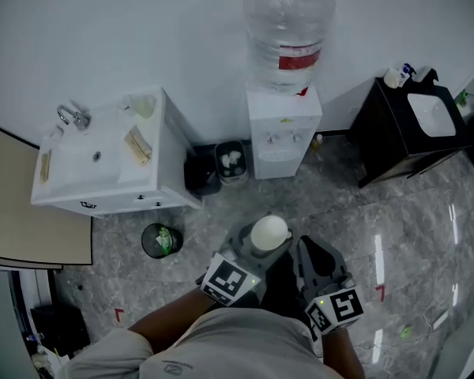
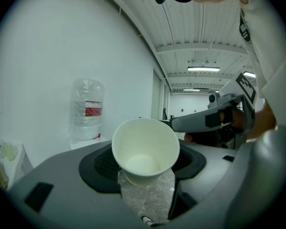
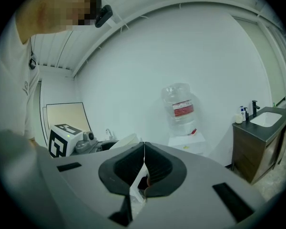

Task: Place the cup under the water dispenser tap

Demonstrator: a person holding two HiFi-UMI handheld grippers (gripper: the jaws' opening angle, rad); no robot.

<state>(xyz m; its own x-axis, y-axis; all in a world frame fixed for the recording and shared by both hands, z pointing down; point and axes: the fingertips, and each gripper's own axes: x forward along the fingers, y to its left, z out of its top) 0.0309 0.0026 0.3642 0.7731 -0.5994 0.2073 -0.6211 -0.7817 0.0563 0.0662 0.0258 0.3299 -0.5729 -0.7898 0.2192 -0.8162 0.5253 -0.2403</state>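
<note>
Carry step — your left gripper (image 1: 255, 251) was clamped on the cup (image 1: 269, 232), right gripper (image 1: 310, 248) closed, empty; water dispenser (image 1: 283, 133) sat at 12 o'clock — next: approach, align underneath.

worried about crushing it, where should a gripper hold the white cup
Low on the wall near the base, where the left gripper holds the cup between its jaws now: it tapers and is likely stiffest there, while the open rim would squash. Come from the side, mouth up.
</note>
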